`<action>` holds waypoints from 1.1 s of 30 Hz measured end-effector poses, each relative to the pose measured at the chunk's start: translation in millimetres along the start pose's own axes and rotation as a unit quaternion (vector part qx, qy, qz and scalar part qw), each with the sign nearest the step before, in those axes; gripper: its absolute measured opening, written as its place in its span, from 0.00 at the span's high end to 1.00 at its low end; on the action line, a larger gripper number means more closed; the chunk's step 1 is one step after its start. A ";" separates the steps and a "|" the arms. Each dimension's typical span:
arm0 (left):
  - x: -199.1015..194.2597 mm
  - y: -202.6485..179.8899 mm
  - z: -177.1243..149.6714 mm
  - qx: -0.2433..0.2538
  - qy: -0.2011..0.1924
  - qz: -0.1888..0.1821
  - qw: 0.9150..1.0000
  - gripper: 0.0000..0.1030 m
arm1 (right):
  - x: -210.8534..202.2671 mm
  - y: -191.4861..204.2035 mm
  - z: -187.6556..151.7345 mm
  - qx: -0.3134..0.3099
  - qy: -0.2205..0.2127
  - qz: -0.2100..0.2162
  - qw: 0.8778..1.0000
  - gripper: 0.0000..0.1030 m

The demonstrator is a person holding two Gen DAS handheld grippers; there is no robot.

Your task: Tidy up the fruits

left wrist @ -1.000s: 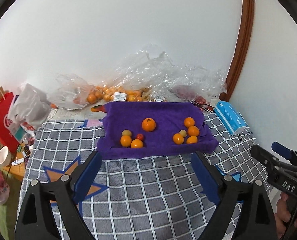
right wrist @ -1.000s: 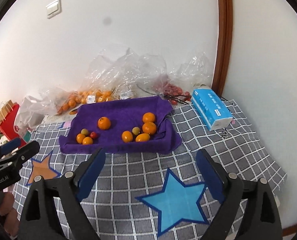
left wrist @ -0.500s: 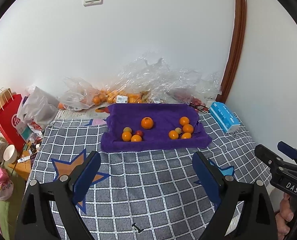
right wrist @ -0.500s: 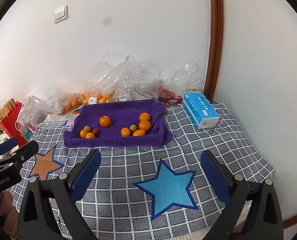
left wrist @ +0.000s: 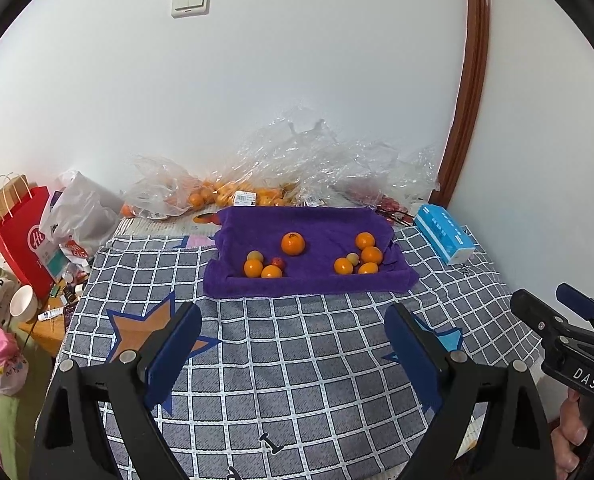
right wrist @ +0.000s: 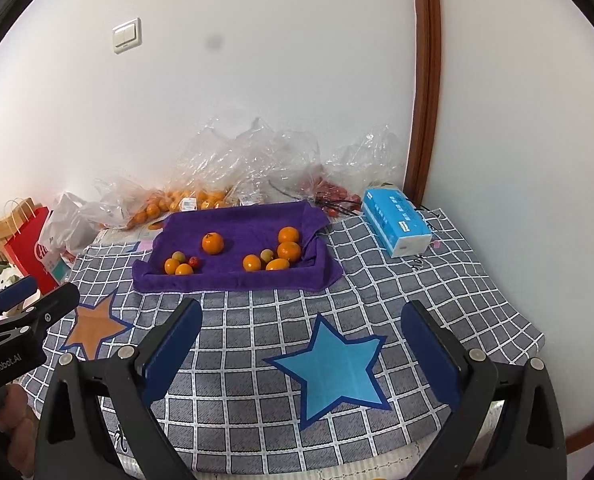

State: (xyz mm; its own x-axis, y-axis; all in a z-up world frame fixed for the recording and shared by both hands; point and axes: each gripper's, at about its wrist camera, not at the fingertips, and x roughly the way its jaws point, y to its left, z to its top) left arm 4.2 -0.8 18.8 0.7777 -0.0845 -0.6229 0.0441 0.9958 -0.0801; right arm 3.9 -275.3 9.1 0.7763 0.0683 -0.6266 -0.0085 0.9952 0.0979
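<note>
A towel (left wrist: 309,280) lies on the checked cloth (left wrist: 297,360) in the middle of the frame. On the towel, one group of fruits (left wrist: 263,266) lies at the left, a single orange (left wrist: 293,243) in the middle, and another group (left wrist: 361,258) at the right. Behind the towel, plastic bags (left wrist: 281,176) lie along the wall. A tissue box (left wrist: 443,233) lies to the right of the towel. A paper bag (left wrist: 21,236) stands at the far left.
</note>
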 end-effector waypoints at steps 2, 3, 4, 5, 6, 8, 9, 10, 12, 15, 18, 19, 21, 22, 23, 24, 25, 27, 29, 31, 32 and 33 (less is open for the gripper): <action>-0.5 0.8 -0.1 -0.002 0.000 0.000 1.000 0.10 | -1.2 0.6 -0.5 -0.001 0.000 0.000 1.000 0.04; -0.6 0.8 -0.3 -0.003 0.001 0.000 1.000 0.10 | -1.5 0.8 -0.4 -0.001 -0.001 -0.001 1.000 0.04; -0.6 0.6 -0.5 -0.002 0.001 0.001 1.000 0.10 | -1.1 1.0 -0.2 0.000 -0.001 0.000 1.000 0.04; -0.8 0.7 -0.5 -0.002 0.001 0.001 1.000 0.10 | -1.1 1.1 -0.2 0.000 0.000 0.000 1.000 0.04; -0.8 0.6 -0.5 -0.002 0.002 0.000 1.000 0.10 | -1.4 0.9 -0.4 0.001 0.000 0.000 1.000 0.04; -0.6 0.1 -0.3 -0.002 0.002 0.000 1.000 0.10 | -1.8 -0.1 -0.2 0.003 0.000 0.000 1.000 0.04; -0.5 -0.3 -0.3 -0.001 0.002 0.000 1.000 0.10 | -2.0 -0.3 -0.2 0.003 0.000 0.000 1.000 0.04; -0.4 0.0 -0.2 -0.001 0.002 0.001 1.000 0.10 | -2.2 -0.5 -0.2 0.003 0.000 0.000 1.000 0.04; -0.5 0.2 -0.2 -0.002 0.002 0.000 1.000 0.10 | -3.0 -0.6 -0.4 0.003 0.000 0.000 1.000 0.04; 0.1 -0.6 -0.1 -0.002 0.002 -0.001 1.000 0.10 | -3.1 -0.9 -0.9 0.002 0.000 -0.001 1.000 0.04; 0.1 -0.4 -0.7 -0.002 0.002 -0.001 1.000 0.10 | -2.8 -1.3 -0.6 0.003 0.000 -0.001 1.000 0.04; -0.3 -0.4 -0.9 -0.002 0.002 -0.001 1.000 0.10 | -2.9 -1.5 -0.6 0.003 0.000 -0.001 1.000 0.04; -0.4 -0.6 -1.5 -0.002 0.003 -0.002 1.000 0.10 | -3.0 -2.1 -0.7 0.003 0.000 -0.001 1.000 0.04; -0.3 -0.7 -1.6 -0.002 0.003 -0.002 1.000 0.10 | -3.2 -2.4 -0.9 0.003 0.001 -0.001 1.000 0.04; -0.4 -0.6 -1.7 -0.002 0.003 -0.002 1.000 0.10 | -3.7 -2.7 -1.2 0.003 0.001 -0.002 1.000 0.04; -0.2 -0.5 -1.6 -0.002 0.003 -0.002 1.000 0.10 | -3.7 -2.8 -1.3 0.003 0.001 -0.002 1.000 0.04; -0.5 -0.5 -1.8 -0.003 0.003 -0.002 1.000 0.10 | -3.6 -2.9 -1.3 0.003 0.001 -0.002 1.000 0.04; 0.1 0.2 -1.4 -0.002 0.003 -0.002 1.000 0.10 | -4.3 -3.0 -1.5 0.005 0.001 -0.001 1.000 0.04; 0.0 -0.8 -2.0 -0.002 0.003 -0.003 1.000 0.10 | -4.1 -2.7 -2.0 0.005 0.001 -0.002 1.000 0.04; 0.2 -0.8 -1.7 -0.002 0.002 -0.002 1.000 0.10 | -4.0 -2.9 -1.9 0.006 0.001 -0.001 1.000 0.04; 0.2 -1.1 -2.0 -0.003 0.002 -0.002 1.000 0.10 | -4.2 -2.8 -2.0 0.006 0.001 0.000 1.000 0.04; 0.2 -1.0 -2.0 -0.003 0.002 -0.002 1.000 0.10 | -4.3 -2.7 -1.9 0.006 0.001 -0.001 1.000 0.04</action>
State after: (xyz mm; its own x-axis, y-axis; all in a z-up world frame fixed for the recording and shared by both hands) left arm 3.1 -1.9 17.3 0.7747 -0.0892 -0.6260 0.0444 0.9952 -0.0868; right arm -0.6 -278.2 10.0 0.7749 0.0675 -0.6285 0.0004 0.9942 0.1072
